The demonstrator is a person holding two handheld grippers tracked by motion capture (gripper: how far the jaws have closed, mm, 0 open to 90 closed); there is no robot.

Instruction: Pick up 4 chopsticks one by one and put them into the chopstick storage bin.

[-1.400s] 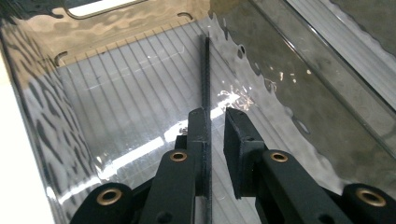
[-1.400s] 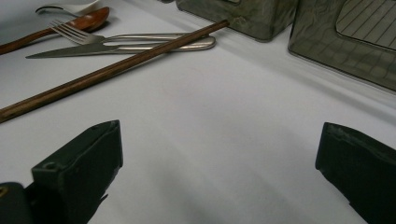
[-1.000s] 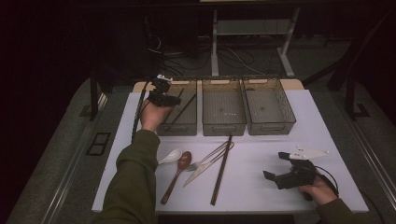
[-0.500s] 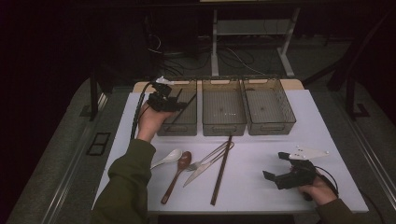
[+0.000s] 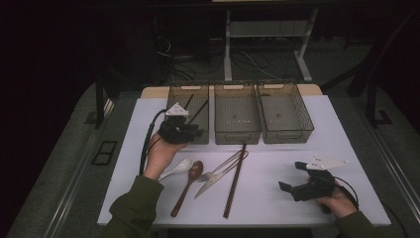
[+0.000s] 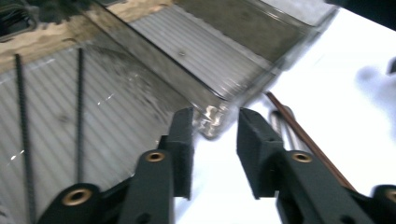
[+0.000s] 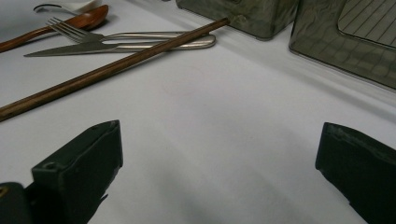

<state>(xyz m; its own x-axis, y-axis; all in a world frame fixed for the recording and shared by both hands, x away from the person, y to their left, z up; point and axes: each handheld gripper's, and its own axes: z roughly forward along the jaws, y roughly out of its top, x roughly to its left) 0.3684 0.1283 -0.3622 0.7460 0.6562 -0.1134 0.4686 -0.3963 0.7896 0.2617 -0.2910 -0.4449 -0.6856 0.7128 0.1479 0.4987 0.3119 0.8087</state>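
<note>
My left gripper (image 5: 197, 133) hovers over the near right corner of the left bin (image 5: 174, 99). Its jaws (image 6: 212, 116) have just been closing; a narrow gap stays between them with nothing in it. Two dark chopsticks (image 6: 79, 107) lie inside that bin (image 6: 140, 84). My right gripper (image 5: 291, 176) rests on the white table at the near right, jaws wide open (image 7: 219, 140) and empty. A brown chopstick (image 5: 235, 181) lies on the table between the hands, in the right gripper view (image 7: 112, 67) to the upper left.
Two more mesh bins, the middle (image 5: 236, 135) and the right (image 5: 287, 134), stand empty. A white spoon (image 5: 178, 167), a wooden spoon (image 5: 188, 183), a fork (image 5: 225, 165) and a knife (image 5: 213, 181) lie on the white mat (image 5: 277, 218). Dark floor surrounds the table.
My left hand has drawn back from the far end of the left bin to its near end. The right hand has stayed in place.
</note>
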